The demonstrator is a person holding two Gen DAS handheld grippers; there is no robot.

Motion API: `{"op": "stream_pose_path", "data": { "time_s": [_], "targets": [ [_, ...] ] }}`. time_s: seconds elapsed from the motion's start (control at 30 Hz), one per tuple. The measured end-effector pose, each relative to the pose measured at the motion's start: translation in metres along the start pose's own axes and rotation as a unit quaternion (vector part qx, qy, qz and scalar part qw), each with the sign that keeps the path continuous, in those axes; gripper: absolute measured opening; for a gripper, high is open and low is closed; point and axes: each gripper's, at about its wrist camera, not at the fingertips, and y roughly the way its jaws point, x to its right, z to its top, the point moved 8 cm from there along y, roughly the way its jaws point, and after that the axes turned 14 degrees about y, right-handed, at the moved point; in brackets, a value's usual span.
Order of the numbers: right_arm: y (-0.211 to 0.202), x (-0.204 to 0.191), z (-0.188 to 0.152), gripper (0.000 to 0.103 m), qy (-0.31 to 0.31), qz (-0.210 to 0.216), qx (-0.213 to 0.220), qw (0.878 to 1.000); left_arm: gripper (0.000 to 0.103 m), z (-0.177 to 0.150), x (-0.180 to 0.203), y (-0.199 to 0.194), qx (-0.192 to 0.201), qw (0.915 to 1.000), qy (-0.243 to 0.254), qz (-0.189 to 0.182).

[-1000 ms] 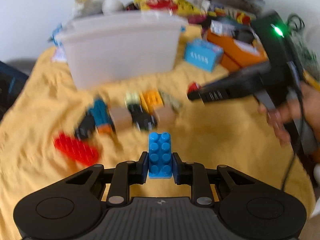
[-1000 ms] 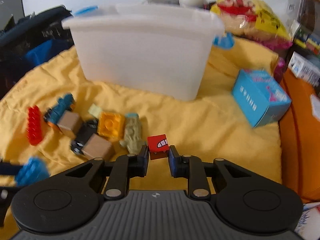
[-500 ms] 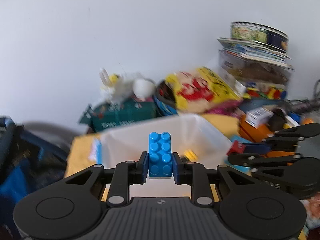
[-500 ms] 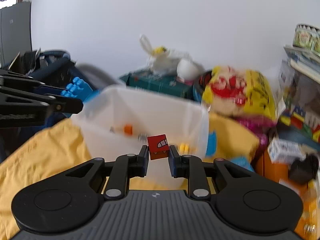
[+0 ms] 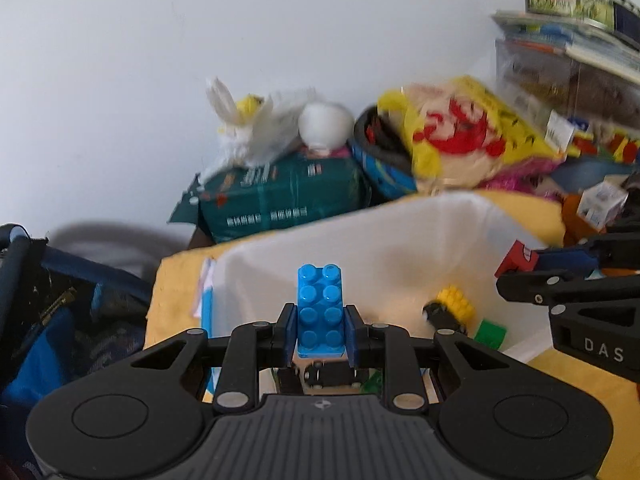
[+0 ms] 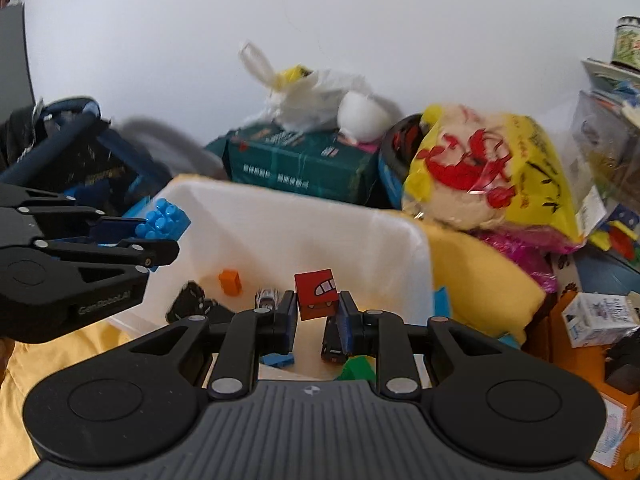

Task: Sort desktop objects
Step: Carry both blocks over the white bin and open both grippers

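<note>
My left gripper (image 5: 320, 334) is shut on a blue studded brick (image 5: 320, 312), which stands upright between the pads above the open white bin (image 5: 400, 216). My right gripper (image 6: 316, 316) is shut on a small red cube with a toothy face (image 6: 318, 294), slightly tilted, over the same bin (image 6: 300, 204). Each gripper shows in the other's view: the right gripper (image 5: 560, 280) at the right edge, the left gripper (image 6: 120, 240) at the left with the blue brick (image 6: 164, 220). In the bin lie a yellow wheeled brick (image 5: 452, 304), a green brick (image 5: 490, 334), an orange block (image 6: 230, 282) and small toy cars (image 6: 192, 304).
The bin stands on a yellow cloth (image 6: 480, 272). Behind it are a dark green box (image 6: 304, 164), a white plastic bag (image 6: 312, 96) and a yellow snack bag (image 6: 488, 168). A dark blue bag (image 5: 60, 312) is at the left, and small cartons (image 6: 600, 316) and stacked boxes at the right.
Both grippers have risen from the cloth with its loose toys and moved forward. They now hang over the open bin, each still gripping its piece.
</note>
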Motion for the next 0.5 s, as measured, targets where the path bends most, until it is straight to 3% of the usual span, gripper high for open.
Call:
{"op": "stream_pose_path", "data": {
  "time_s": [0.17, 0.27, 0.37, 0.43, 0.5],
  "targets": [
    [0.009, -0.002, -0.007, 0.032, -0.004, -0.005, -0.019, 1.0, 0.03, -0.004, -0.004, 0.006, -0.01, 0.9999, -0.008, 0.0],
    [-0.005, -0.009, -0.003, 0.032, -0.022, -0.002, 0.005, 1.0, 0.043, 0.001, -0.007, -0.01, 0.018, 0.9997, -0.016, -0.002],
    [-0.022, -0.014, 0.0, 0.032, -0.026, 0.006, 0.026, 0.999, 0.046, 0.007, -0.007, -0.037, 0.05, 0.9986, -0.011, 0.011],
    [-0.035, -0.015, 0.001, 0.032, -0.02, 0.01, 0.039, 0.999, 0.053, 0.008, -0.005, -0.057, 0.072, 0.9973, -0.013, 0.008],
    [-0.048, -0.017, -0.001, 0.032, -0.022, 0.013, 0.05, 0.998, 0.068, 0.006, -0.001, -0.077, 0.09, 0.9958, -0.012, 0.009]
  ]
}}
